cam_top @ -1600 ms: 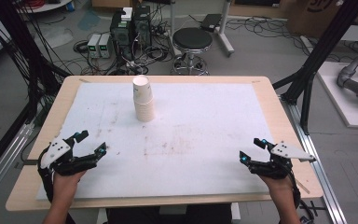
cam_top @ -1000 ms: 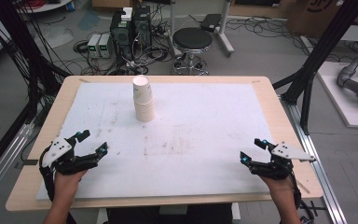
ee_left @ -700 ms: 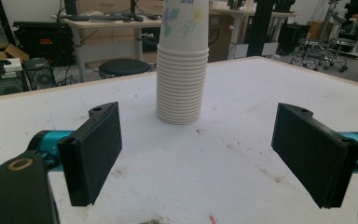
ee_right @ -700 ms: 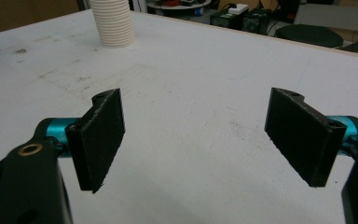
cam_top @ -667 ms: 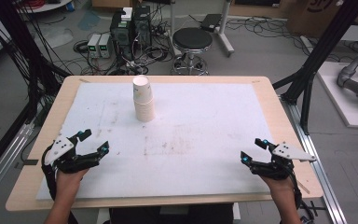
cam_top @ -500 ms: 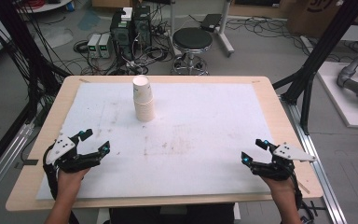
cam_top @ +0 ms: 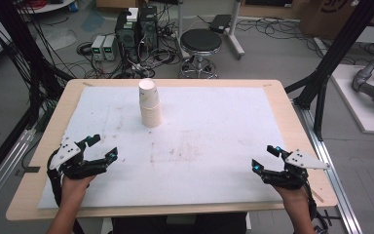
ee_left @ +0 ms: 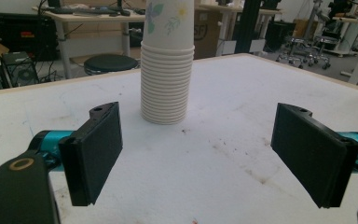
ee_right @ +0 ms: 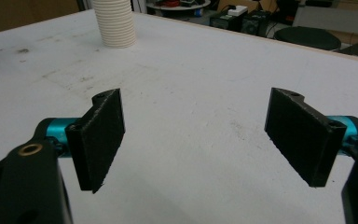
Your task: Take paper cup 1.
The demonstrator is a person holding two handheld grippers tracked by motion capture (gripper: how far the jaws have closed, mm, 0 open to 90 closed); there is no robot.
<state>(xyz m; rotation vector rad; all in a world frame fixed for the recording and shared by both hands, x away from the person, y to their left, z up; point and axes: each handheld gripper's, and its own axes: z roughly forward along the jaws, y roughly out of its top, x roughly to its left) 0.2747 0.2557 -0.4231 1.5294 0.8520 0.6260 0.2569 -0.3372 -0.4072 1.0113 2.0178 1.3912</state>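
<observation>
Upright stack of paper cups on the table — nested; left gripper and right gripper wide apart, empty

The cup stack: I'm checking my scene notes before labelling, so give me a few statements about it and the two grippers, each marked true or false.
1. The stack of paper cups stands upside down on the white mat. True.
2. The left gripper is shut on a cup. False: its jaws stand wide apart, holding nothing.
3. The right gripper is open. True.
4. The stack lies tipped on its side. False: it stands upright.
5. The stack stands nearer the right gripper than the left. False: it is closer to the left one.
</observation>
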